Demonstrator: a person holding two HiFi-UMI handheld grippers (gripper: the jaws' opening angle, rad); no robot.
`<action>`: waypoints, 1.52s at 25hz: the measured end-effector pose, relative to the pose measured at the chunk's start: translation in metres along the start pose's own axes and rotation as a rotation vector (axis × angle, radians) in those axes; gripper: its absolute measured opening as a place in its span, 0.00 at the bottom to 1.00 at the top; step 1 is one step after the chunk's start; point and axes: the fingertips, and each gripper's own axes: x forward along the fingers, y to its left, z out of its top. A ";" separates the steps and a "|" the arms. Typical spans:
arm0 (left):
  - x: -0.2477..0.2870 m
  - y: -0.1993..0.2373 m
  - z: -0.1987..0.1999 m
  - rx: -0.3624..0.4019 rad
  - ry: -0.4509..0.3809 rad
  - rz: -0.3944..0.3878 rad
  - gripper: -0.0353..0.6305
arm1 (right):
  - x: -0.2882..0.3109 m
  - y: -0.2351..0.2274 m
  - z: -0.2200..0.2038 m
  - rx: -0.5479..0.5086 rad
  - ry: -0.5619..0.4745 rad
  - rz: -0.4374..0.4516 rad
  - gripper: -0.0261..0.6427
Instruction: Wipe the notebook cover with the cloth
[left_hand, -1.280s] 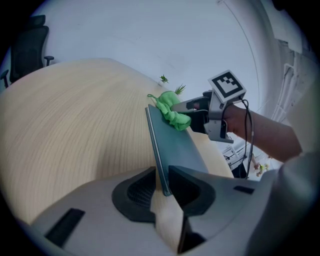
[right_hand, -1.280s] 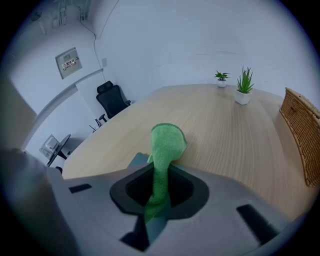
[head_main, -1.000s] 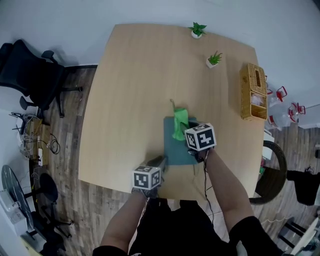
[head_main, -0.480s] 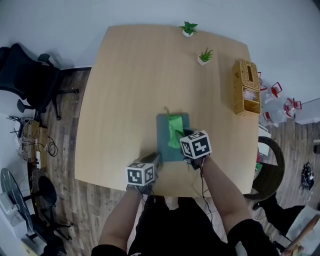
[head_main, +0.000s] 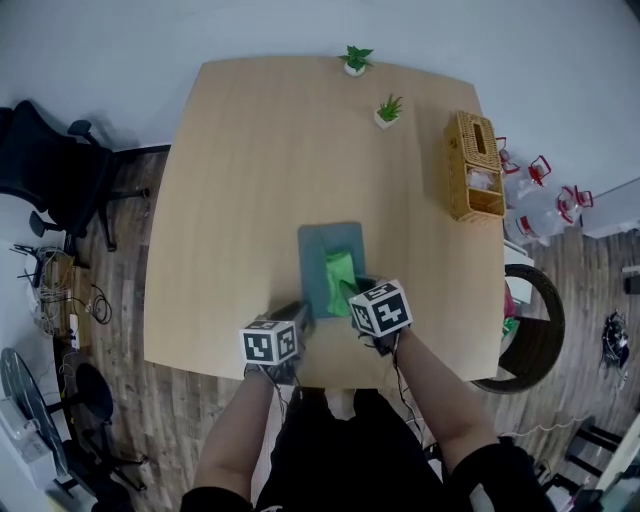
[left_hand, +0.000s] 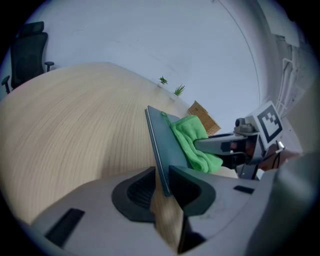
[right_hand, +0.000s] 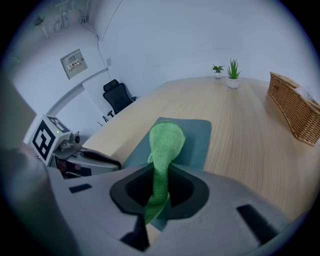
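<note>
A teal notebook (head_main: 322, 248) lies flat on the wooden table (head_main: 250, 170) near its front edge. My left gripper (head_main: 302, 315) is shut on the notebook's near left edge; in the left gripper view the cover's edge (left_hand: 159, 150) runs between its jaws. My right gripper (head_main: 353, 291) is shut on a green cloth (head_main: 339, 271). The cloth trails forward from the jaws and lies on the near right part of the cover. In the right gripper view the cloth (right_hand: 165, 142) drapes over the notebook (right_hand: 195, 137). The left gripper (right_hand: 80, 157) sits at the left of that view.
A wicker basket (head_main: 470, 168) stands at the table's right edge. Two small potted plants (head_main: 354, 60) (head_main: 388, 110) sit at the far side. An office chair (head_main: 50, 175) is on the floor to the left, water jugs (head_main: 540, 195) to the right.
My right gripper has dragged the green cloth from the notebook's far edge toward me across the cover. The left gripper has stayed on the notebook's edge.
</note>
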 end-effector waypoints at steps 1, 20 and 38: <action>0.000 0.000 0.000 0.001 -0.001 0.000 0.17 | -0.002 0.002 -0.003 0.000 0.001 0.001 0.13; 0.002 -0.003 0.001 0.001 0.001 -0.006 0.17 | -0.021 0.029 -0.046 0.025 0.028 0.066 0.13; 0.001 -0.004 0.000 0.004 0.001 -0.008 0.16 | -0.028 -0.001 -0.053 -0.015 0.107 0.073 0.13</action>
